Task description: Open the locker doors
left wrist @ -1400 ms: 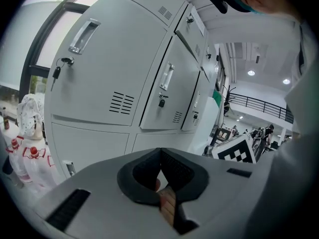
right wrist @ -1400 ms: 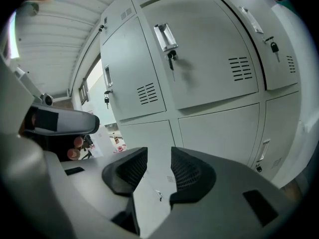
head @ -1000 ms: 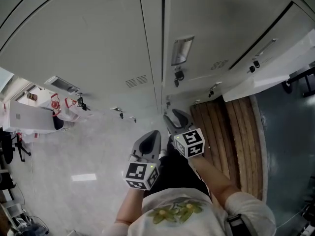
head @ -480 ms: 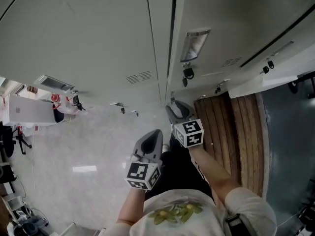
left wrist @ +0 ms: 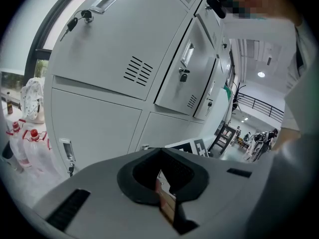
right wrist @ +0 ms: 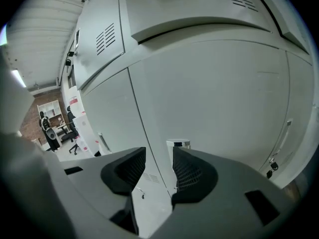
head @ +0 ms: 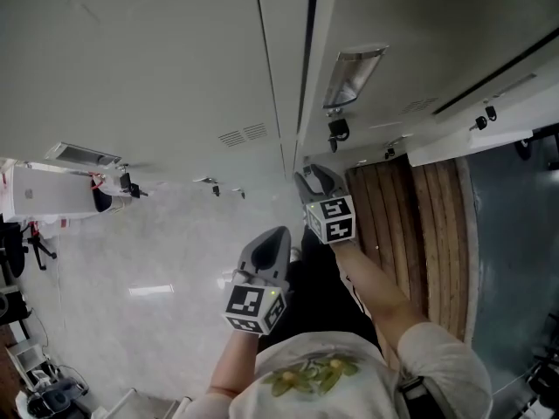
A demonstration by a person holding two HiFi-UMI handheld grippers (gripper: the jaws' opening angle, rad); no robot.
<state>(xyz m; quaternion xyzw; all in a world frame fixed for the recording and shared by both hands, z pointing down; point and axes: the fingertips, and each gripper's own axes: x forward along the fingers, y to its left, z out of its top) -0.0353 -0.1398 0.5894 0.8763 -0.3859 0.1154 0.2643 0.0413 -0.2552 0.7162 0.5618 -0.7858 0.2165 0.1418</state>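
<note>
1. Ahead, the lockers (head: 157, 59) fill the top of the head view as a grey wall of doors. A dark seam (head: 310, 24) runs down between two columns at top centre.
2. Right of that seam, one door (head: 393, 33) has a recessed handle (head: 354, 72) with a key lock (head: 337, 130) just below it. In the left gripper view this door (left wrist: 192, 59) seems to stand slightly out from its row.
3. No view shows inside any locker, so I cannot tell what they hold.
4. Open room lies at lower left of the head view, on the pale floor (head: 157, 260). Wooden slats (head: 410, 225) run along the foot of the lockers right of centre.
5. My right tongs (head: 311, 178) sit at centre frame, near the base of the seam and apart from the doors. Their jaws stand wide with nothing between them; only a door edge (right wrist: 149, 148) shows through the gap of the right tongs (right wrist: 158, 166).
6. My left tongs (head: 276, 235) hang lower and further from the lockers. Their jaws are closed to a thin slit and grip nothing (left wrist: 162, 176).
7. At far left of the left gripper view, red-capped bottles (left wrist: 30, 138) sit in a wrapped pack.
</note>
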